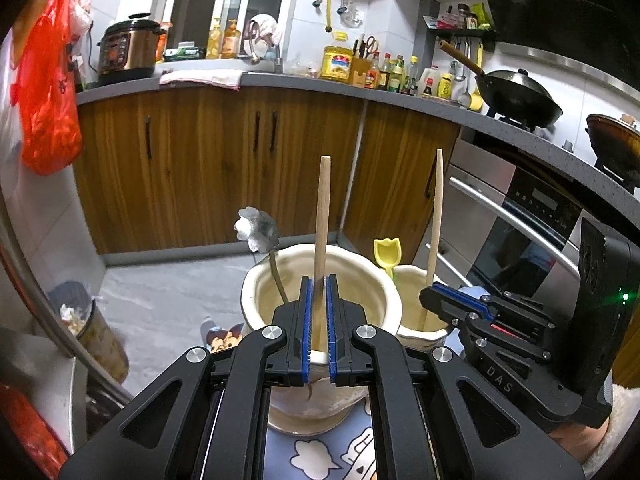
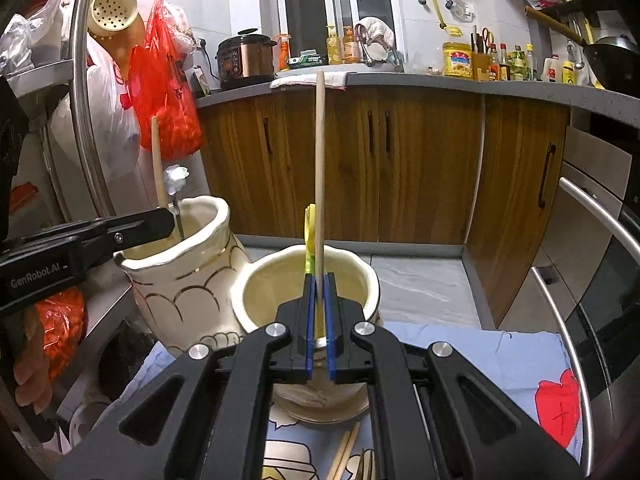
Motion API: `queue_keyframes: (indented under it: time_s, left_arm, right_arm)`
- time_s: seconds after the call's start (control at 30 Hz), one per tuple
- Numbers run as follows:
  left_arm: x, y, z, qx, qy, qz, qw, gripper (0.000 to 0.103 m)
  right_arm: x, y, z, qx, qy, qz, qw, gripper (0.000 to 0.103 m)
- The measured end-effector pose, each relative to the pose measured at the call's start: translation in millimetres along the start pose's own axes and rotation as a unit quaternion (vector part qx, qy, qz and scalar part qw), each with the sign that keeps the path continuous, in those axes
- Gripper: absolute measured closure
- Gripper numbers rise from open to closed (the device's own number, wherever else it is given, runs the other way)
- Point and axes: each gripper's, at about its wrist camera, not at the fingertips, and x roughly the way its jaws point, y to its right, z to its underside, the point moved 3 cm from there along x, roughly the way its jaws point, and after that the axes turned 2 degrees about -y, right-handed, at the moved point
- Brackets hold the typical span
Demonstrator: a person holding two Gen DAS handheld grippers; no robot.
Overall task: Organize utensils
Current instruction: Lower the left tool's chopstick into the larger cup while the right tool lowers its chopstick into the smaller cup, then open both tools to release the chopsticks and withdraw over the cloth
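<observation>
Left gripper jaws narrowed on wooden stick, right gripper jaws likewise clamping another stick

Far off I saw a grey counter over dark wood cabinets, white tiled walls, grey stone floor, and an oven at right.

Two jars on cartoon cloth

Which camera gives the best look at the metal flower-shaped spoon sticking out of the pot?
The left wrist view: the metal flower-shaped spoon shows its whole head and stem against the cabinets, leaning in the cream pot. In the right wrist view it is smaller and partly hidden behind the left gripper.
</observation>
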Motion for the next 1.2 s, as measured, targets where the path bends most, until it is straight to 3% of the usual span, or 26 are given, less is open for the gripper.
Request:
queue_keyframes:
  time_s: [0.1, 0.3, 0.4, 0.47, 0.57, 0.63, 0.83, 0.9, 1.0, 1.2]
  left_arm:
    - [-1.4, 1.4, -0.9, -0.003, 0.005, 0.004, 1.0000, 0.083]
    - [-0.2, 3.9, -1.6, 0.001, 0.005, 0.005, 1.0000, 0.078]
    - [-1.4, 4.6, -1.8, -0.002, 0.004, 0.004, 1.0000, 0.073]
    - [-4.5, 5.5, -2.7, -0.005, 0.006, 0.003, 1.0000, 0.067]
    - [-11.1, 8.0, -3.6, -0.005, 0.011, 0.001, 0.9999, 0.055]
    - [-16.8, 10.3, -3.9, -0.006, 0.017, -0.002, 0.9998, 0.035]
    - [-38.2, 22.4, -3.2, 0.000, 0.037, -0.018, 0.9992, 0.021]
    - [-44.5, 26.1, -1.5, 0.003, 0.040, -0.023, 0.9989, 0.016]
    - [-55.5, 32.4, 2.9, 0.006, 0.045, -0.033, 0.9984, 0.010]
    - [-61.4, 39.6, 14.0, 0.006, 0.023, -0.054, 0.9982, 0.007]
  right_arm:
    - [-0.2, 1.0, -0.8, 0.001, 0.000, 0.001, 1.000, 0.098]
    - [-6.0, 3.8, -0.2, 0.008, 0.008, -0.002, 1.000, 0.091]
    - [-11.0, 4.0, -1.9, 0.011, 0.012, -0.007, 1.000, 0.078]
    - [-16.5, 3.5, -3.2, 0.011, 0.017, -0.010, 1.000, 0.073]
    - [-27.1, 3.0, -2.8, 0.009, 0.024, -0.016, 1.000, 0.056]
    - [-35.7, 2.9, -2.4, 0.007, 0.031, -0.015, 0.999, 0.054]
    - [-65.1, 10.7, 2.7, 0.011, 0.051, -0.013, 0.999, 0.027]
    - [-76.5, 16.8, 7.1, 0.011, 0.054, -0.008, 0.998, 0.014]
    - [-89.3, 27.7, 15.0, 0.005, 0.052, 0.012, 0.999, 0.005]
    - [-102.2, 58.3, 33.7, 0.008, 0.015, 0.058, 0.998, 0.005]
